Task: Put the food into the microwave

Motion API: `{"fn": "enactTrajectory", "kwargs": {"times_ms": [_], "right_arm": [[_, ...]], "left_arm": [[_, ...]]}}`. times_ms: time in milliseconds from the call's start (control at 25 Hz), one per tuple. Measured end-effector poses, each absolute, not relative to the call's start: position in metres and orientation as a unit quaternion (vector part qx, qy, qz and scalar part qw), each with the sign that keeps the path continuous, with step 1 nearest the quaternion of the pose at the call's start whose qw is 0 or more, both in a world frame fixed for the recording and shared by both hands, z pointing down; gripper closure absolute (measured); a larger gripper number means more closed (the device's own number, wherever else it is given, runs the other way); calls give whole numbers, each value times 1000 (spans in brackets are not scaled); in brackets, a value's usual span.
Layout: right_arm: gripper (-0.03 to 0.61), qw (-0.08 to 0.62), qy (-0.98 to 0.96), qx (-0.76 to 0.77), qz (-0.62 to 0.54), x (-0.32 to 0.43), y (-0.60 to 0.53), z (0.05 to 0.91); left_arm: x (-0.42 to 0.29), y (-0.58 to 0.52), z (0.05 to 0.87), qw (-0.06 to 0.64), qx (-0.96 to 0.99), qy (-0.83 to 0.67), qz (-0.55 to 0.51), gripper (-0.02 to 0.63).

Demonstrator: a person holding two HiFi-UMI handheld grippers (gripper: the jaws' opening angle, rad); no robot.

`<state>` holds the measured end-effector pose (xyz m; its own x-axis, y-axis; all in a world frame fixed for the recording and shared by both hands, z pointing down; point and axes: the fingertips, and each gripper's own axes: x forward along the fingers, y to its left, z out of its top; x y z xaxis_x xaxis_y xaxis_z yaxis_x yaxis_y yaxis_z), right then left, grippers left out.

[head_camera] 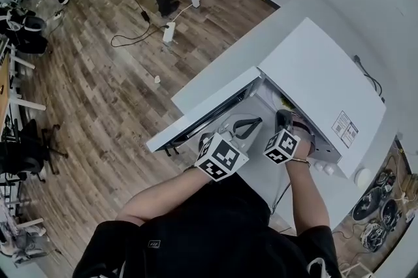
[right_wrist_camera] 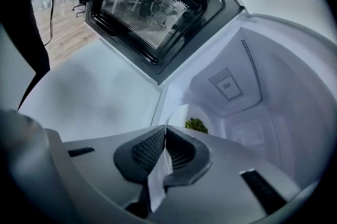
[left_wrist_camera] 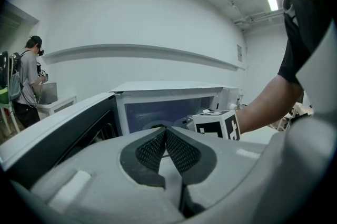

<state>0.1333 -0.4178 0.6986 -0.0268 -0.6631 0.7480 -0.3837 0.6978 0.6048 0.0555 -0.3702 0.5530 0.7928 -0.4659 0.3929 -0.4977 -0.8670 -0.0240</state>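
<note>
Jaws clenched on both: right gripper at open microwave mouth, green food inside just past its tips, left gripper beside the door.

White table on a wood floor, a white microwave directly on it, door open.

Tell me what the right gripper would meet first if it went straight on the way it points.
Most likely the white plate with green food, just beyond the shut right gripper inside the microwave. How far off it lies is unclear.
</note>
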Motion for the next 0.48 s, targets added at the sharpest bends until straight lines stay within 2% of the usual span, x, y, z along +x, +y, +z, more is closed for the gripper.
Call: {"fn": "enactTrajectory", "kwargs": {"times_ms": [480], "right_arm": [[560, 577, -689, 427, -99, 157, -465, 692]], "left_arm": [[59, -373, 556, 40, 945, -256, 198, 606]]}}
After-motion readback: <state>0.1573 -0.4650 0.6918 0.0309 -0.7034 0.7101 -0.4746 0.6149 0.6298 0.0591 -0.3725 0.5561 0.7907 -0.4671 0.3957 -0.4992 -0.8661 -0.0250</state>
